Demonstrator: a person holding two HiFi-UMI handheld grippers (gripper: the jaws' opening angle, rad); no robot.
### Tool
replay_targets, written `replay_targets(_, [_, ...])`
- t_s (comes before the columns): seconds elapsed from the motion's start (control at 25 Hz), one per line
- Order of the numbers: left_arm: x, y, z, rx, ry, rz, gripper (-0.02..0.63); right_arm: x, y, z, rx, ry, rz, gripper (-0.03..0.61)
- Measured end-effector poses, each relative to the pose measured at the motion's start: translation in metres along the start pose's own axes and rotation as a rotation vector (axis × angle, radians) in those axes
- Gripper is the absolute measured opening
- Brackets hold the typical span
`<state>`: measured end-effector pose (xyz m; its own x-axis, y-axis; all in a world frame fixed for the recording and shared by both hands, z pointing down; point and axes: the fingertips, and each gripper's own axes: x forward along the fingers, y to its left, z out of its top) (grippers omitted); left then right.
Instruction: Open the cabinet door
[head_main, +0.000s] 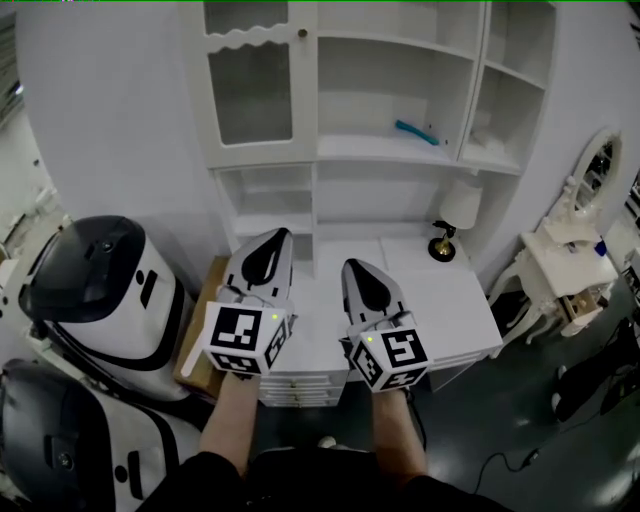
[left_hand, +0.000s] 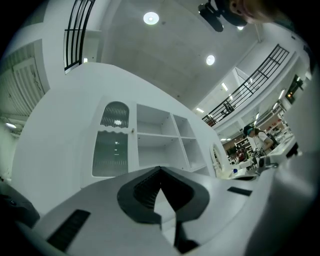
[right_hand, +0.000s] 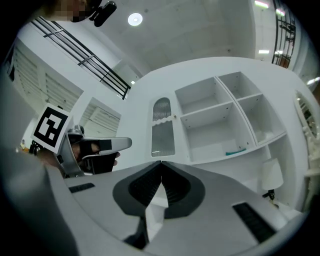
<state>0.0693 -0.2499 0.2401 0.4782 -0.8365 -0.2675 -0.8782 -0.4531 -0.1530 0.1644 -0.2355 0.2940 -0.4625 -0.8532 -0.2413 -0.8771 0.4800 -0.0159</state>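
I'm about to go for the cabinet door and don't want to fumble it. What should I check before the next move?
1. Cabinet door closed: ok.
2. Knob in view, nothing in front of it: ok.
3. Left gripper empty: ok.
4. Right gripper empty: ok.
5. Fingers apart enough to take the knob: not ok, both pairs are together.
6. A gripper at the knob: not ok, both are low and apart from it.
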Motion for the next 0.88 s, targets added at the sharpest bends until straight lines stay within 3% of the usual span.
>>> replay_targets(0.32, [0.038, 0.015, 0.017, 0.130, -0.013, -0.013, 0.011, 0.039, -0.006, -0.003, -0.033, -0.006, 0.071, 0.014])
replay_targets(0.52, [0.062, 0.027, 0.030, 0.170, -0.048, 0.001, 0.011, 0.059, -0.017, 0.002, -0.072, 0.001, 0.097, 0.014])
replay_targets(0.72, [0.085, 0.053, 0.051, 0.351, -0.074, 0.060, 0.011, 0.087, -0.025, 0.014, -0.115, -0.048, 0.094, 0.014])
replay_targets(0.88, [0.112, 0.062, 0.064, 0.391, -0.113, 0.048, 0.011, 0.111, -0.034, 0.011, -0.130, -0.057, 0.096, 0.014])
